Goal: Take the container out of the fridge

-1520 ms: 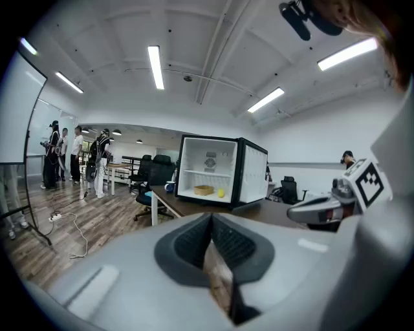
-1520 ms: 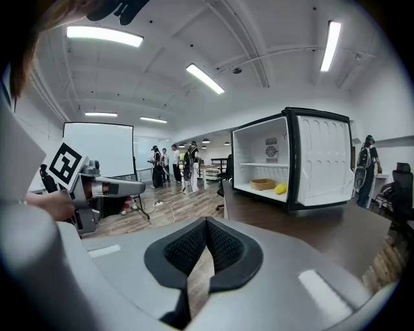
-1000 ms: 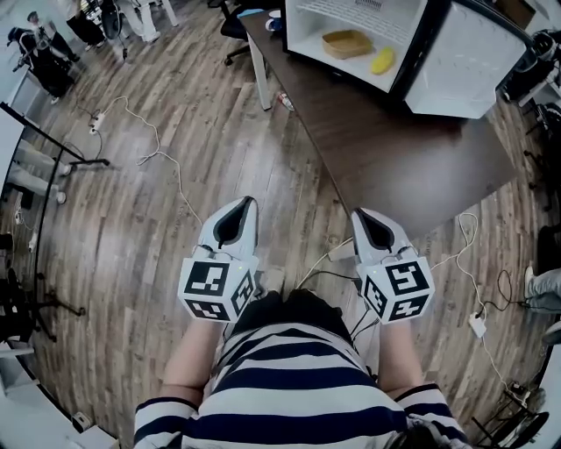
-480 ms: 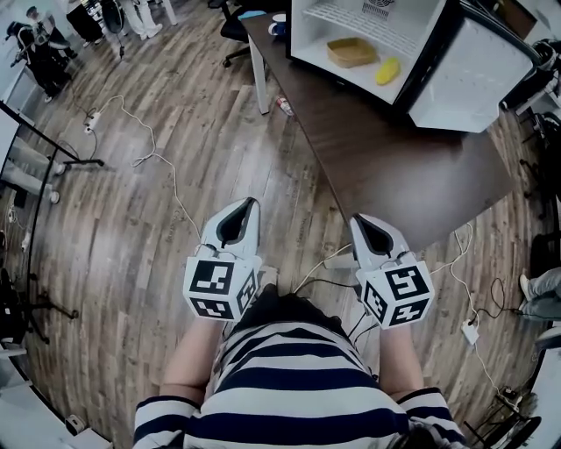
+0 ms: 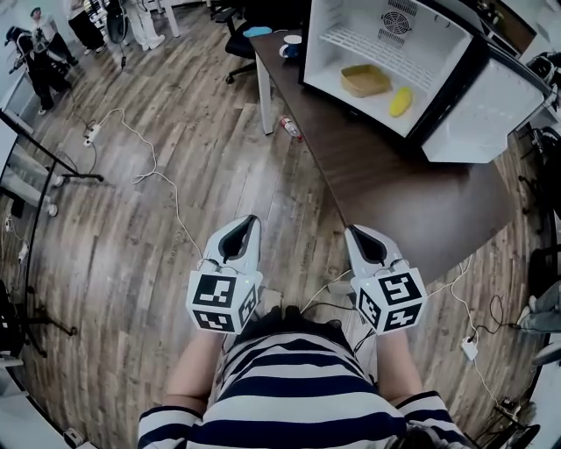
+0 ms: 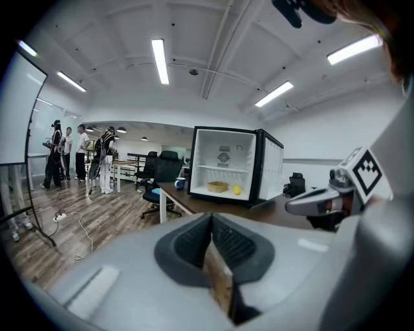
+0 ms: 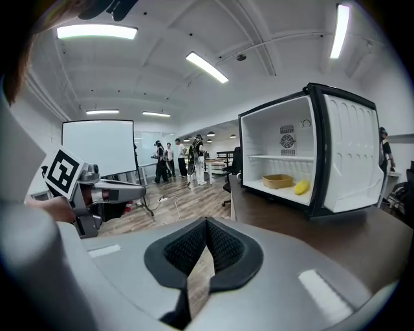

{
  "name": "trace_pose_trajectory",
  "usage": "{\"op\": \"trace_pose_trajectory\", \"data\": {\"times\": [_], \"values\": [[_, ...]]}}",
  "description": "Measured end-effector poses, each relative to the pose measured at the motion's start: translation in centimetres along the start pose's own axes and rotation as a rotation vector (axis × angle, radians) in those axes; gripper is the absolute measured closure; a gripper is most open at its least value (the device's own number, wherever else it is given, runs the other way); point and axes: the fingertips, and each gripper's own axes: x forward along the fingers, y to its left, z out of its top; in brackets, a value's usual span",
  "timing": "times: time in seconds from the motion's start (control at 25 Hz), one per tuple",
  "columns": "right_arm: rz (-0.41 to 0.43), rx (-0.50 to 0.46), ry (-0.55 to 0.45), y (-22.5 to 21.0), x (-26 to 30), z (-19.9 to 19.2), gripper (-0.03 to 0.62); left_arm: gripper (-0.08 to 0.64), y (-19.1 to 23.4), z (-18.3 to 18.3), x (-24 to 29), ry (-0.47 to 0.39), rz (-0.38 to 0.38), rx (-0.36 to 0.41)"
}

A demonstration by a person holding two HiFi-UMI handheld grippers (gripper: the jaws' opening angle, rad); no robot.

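A tan container [image 5: 365, 81] sits on the floor of an open white fridge [image 5: 386, 35] on the dark table [image 5: 394, 193], with a yellow item [image 5: 400, 102] beside it. The fridge door [image 5: 491, 114] hangs open to the right. Both grippers are held in front of the person's striped shirt, far short of the fridge. My left gripper [image 5: 252, 219] is shut with nothing in it. My right gripper [image 5: 350, 230] is also shut and empty. The left gripper view shows the container [image 6: 218, 187] far ahead; the right gripper view shows the container [image 7: 278, 181] inside the fridge.
A mug [image 5: 292, 48] stands at the table's far end, with an office chair [image 5: 254, 26] behind it. Cables [image 5: 158, 149] trail over the wooden floor, and a bottle [image 5: 291, 129] lies by the table leg. People [image 5: 35, 53] stand at the far left.
The fridge and table have slid lower and nearer in the head view as the person walks toward them. Both grippers travel along, still shut and side by side.
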Motion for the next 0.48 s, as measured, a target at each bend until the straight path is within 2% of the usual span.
{"op": "trace_pose_trajectory", "data": {"times": [0.48], "values": [[-0.024, -0.017, 0.029, 1.0, 6.5, 2.0, 0.595, 0.56, 4.9, 0.1, 3.2, 0.031, -0.042, 0.023]]}}
